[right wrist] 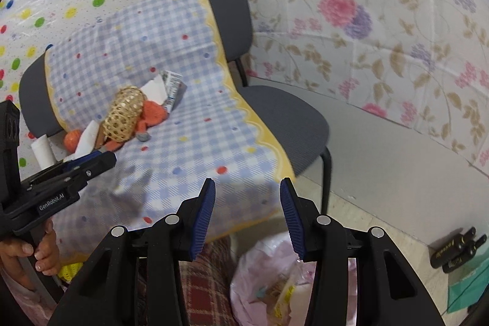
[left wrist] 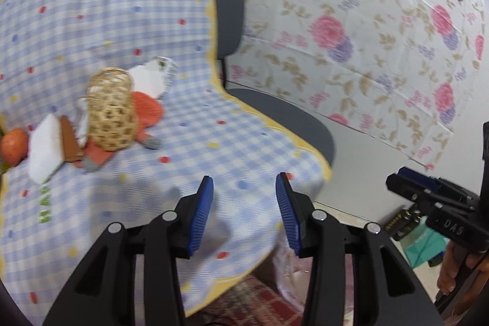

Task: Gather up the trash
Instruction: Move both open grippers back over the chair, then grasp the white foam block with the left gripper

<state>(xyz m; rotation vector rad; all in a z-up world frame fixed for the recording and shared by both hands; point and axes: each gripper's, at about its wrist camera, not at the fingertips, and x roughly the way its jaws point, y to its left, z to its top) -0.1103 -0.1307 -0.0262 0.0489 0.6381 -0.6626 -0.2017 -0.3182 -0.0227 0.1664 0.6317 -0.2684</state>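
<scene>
Pink bag (right wrist: 262,280) holding wrappers (right wrist: 282,297), wicker basket (right wrist: 123,118) tipped

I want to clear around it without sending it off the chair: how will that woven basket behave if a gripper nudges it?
The woven basket lies on its side with a rounded body, so it would probably roll. Its open weave suggests it is light and slightly springy. It rests against the orange cloth, which may drag along.

Left gripper (left wrist: 244,213) and right gripper (right wrist: 246,214) both gape wide, holding nothing
</scene>
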